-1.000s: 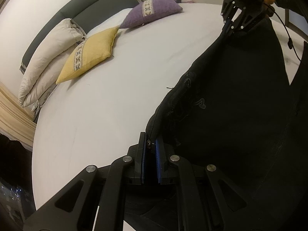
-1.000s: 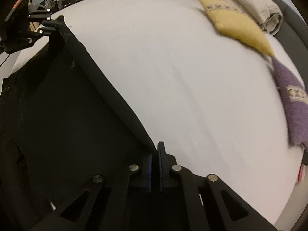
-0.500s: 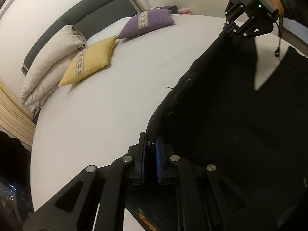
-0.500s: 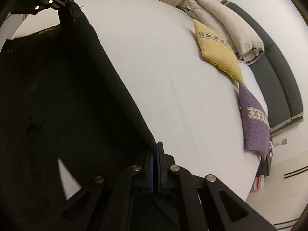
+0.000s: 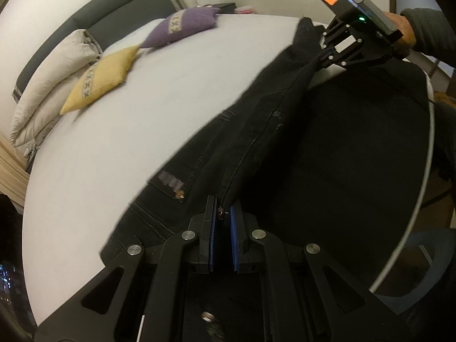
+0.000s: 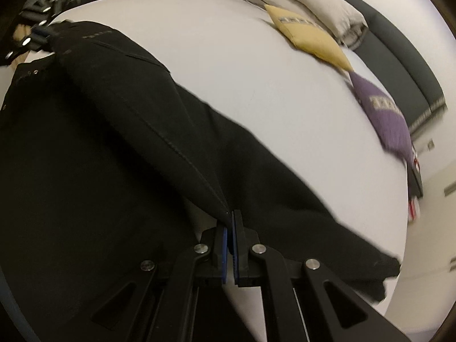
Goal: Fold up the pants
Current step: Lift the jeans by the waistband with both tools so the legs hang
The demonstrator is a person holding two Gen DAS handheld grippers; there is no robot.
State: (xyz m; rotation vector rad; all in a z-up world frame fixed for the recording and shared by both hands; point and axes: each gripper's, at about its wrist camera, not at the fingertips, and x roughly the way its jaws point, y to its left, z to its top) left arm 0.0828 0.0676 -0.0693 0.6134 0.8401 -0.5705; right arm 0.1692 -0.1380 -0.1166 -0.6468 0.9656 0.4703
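Observation:
Black pants (image 5: 256, 131) are stretched between my two grippers over a white bed (image 5: 159, 91). My left gripper (image 5: 223, 213) is shut on the waistband edge by a metal button. In the left wrist view my right gripper (image 5: 322, 57) is at the upper right, held by a hand in a dark sleeve and shut on the hem end. In the right wrist view my right gripper (image 6: 229, 218) pinches a seamed fold of the pants (image 6: 159, 119), and my left gripper (image 6: 40, 35) holds the far end at the upper left. One layer lies on the bed; the raised fold hangs over it.
A yellow pillow (image 5: 99, 77), a purple pillow (image 5: 182, 27) and white pillows (image 5: 54, 77) lie against the grey headboard (image 5: 114, 14). A nightstand stands beyond the purple pillow. A white cable (image 5: 421, 188) curves down the right side. The bed (image 6: 256, 71) stretches wide between pants and pillows.
Both grippers have swept sideways over the bed with the pants. The cloth hung in the air before; now one layer lies spread on the sheet with the held fold above it.

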